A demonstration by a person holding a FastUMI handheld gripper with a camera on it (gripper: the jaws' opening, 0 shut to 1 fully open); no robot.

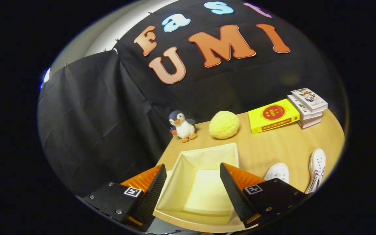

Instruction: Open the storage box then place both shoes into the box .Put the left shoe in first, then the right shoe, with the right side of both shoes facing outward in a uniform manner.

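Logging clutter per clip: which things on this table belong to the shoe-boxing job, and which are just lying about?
Job: storage box, open and empty, under the open gripper; two white shoes beside it.

Lying about: penguin plush, yellow round cushion, yellow book, stack of books.

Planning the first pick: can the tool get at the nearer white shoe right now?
Probably yes. The tool is open above the open cream fabric storage box, and the nearer white canvas shoe lies on bare wooden table beside the box, nothing between.
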